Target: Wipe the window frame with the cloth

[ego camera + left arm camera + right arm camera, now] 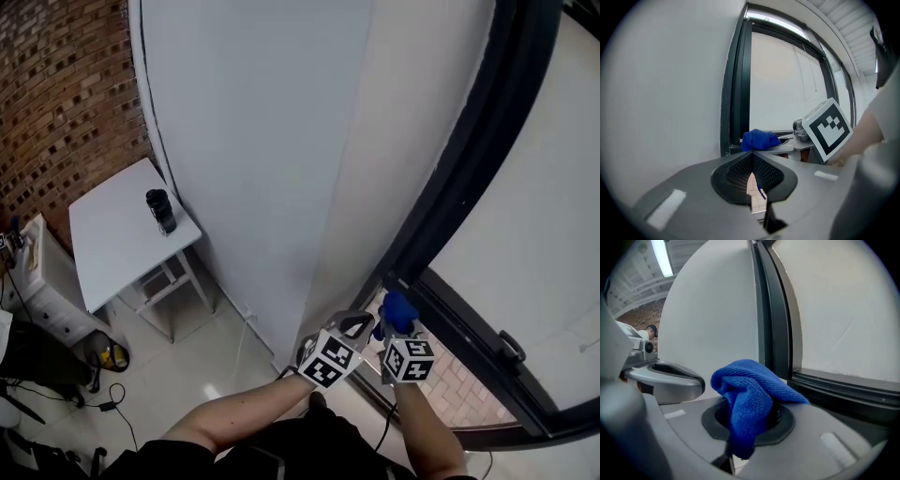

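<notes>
Evidently the pick-up part was done: my right gripper point(750, 420) was clamped on the blue cloth point(752, 397), a bunched fold standing up out of the jaws and a tail hanging below them. In the head view the cloth sat low down, near the corner where the upright of the dark window frame point(473, 178) met its bottom rail. The right gripper view put the frame just beyond the cloth. I could not tell whether the fabric was touching it or hanging a little short.

My left gripper point(752, 161) had its 2 jaws closed tip to tip with nothing between them. It hovered just beside the right one, next to the white wall panel point(253, 141), and played no part in the wipe.

I judged the job to be at or close to its beginning. No streak or cleaned stretch showed on the frame, so I could not say any of it had been wiped. The long upright and the bottom rail both looked left to do, as 1 pass each with the cloth pressed flat.
</notes>
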`<state>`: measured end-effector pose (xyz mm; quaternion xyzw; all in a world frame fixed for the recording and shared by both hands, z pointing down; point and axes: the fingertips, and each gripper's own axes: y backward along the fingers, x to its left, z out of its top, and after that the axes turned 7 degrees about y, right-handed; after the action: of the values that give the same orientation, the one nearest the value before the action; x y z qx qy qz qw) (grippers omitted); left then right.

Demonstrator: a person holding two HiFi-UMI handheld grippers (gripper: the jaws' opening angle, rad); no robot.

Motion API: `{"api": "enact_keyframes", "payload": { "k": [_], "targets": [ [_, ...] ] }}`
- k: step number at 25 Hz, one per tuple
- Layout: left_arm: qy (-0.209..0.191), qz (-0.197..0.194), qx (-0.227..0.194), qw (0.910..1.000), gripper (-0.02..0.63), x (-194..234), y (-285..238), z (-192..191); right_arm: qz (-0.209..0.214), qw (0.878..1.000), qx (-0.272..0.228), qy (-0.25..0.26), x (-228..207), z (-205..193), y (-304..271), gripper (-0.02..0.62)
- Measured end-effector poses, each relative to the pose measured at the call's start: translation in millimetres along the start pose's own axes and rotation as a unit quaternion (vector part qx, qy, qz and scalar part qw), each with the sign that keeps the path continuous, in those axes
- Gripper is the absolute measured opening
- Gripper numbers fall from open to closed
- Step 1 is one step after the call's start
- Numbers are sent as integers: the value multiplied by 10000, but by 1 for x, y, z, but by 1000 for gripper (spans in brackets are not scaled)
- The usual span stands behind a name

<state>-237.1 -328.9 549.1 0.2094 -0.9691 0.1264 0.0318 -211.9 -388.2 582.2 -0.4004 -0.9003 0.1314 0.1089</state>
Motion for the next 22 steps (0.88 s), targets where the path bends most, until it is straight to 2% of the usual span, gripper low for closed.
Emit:
{"api": "enact_keyframes", "payload": {
  "k": [9,22],
  "targets": [
    [49,126,-34,9999,-8,11,-4,6,-319,9994,-77,-88,-18,13,-4,64],
    [90,240,88,9996,-8,20,-26,8,-237,9997,109,-6,-43,22,-40,63]
  ]
}}
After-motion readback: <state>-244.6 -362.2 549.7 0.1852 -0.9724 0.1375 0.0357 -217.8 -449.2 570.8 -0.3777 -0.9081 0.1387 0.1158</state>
